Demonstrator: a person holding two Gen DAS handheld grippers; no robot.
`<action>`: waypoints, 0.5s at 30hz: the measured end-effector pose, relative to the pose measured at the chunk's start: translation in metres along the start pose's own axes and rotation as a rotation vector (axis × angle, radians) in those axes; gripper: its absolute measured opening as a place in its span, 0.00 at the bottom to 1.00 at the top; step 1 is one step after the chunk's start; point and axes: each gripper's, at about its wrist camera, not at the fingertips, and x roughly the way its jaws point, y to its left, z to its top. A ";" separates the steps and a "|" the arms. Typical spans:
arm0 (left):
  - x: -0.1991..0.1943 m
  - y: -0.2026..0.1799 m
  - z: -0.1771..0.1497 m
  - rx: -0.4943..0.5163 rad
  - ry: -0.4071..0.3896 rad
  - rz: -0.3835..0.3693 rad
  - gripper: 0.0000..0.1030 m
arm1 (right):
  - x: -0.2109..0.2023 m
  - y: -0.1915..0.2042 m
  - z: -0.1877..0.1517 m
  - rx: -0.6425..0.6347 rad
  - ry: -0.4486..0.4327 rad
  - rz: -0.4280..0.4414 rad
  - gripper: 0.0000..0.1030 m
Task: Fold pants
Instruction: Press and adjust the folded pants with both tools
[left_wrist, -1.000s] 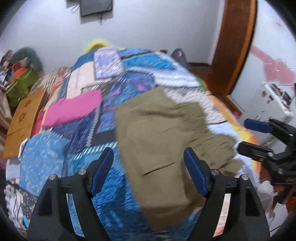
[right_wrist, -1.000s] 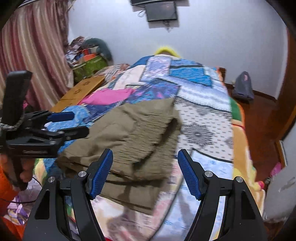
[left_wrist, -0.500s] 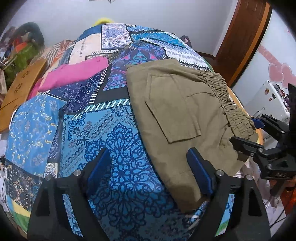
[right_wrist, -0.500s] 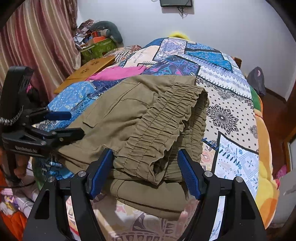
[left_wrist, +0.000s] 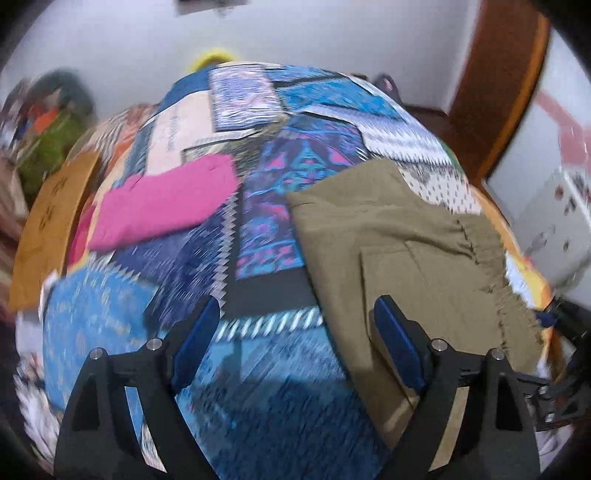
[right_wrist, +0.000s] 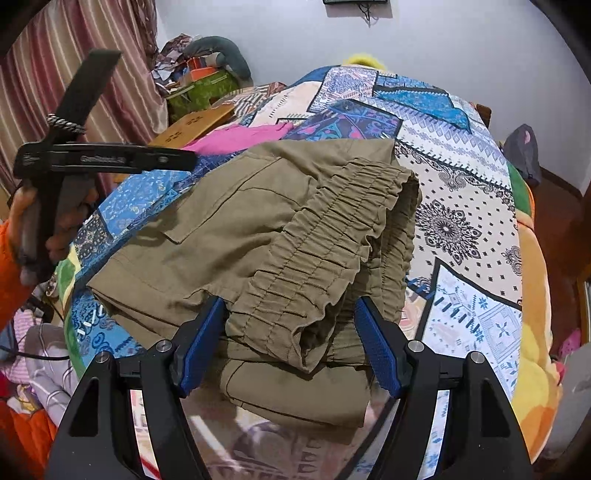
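The folded olive pants (right_wrist: 295, 236) lie on the bed's patchwork quilt (right_wrist: 461, 206), elastic waistband toward six o'clock in the right wrist view. The right gripper (right_wrist: 291, 343) has its jaws apart astride that waistband. The left gripper (left_wrist: 295, 343) hovers with jaws wide apart, pants at its three o'clock and a pink cloth (left_wrist: 162, 206) at ten.

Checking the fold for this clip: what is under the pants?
The pants lie folded in layers on the patchwork quilt; the waistband is on top. Whatever lies between the layers is hidden.

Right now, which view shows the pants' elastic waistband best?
The right wrist view: the waistband of the pants is sharp, close and central, its gathers showing. The left wrist view is motion-blurred and shows it only as a puckered strip along the pants' right edge.
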 end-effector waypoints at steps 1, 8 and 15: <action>0.005 -0.007 0.004 0.036 -0.002 0.004 0.84 | 0.000 -0.003 0.000 0.006 0.004 0.004 0.66; 0.058 -0.033 0.016 0.191 0.039 0.097 0.86 | 0.006 -0.026 0.006 0.000 0.031 0.000 0.65; 0.059 -0.017 0.008 0.119 0.047 0.080 0.86 | 0.023 -0.049 0.022 -0.077 0.066 -0.051 0.68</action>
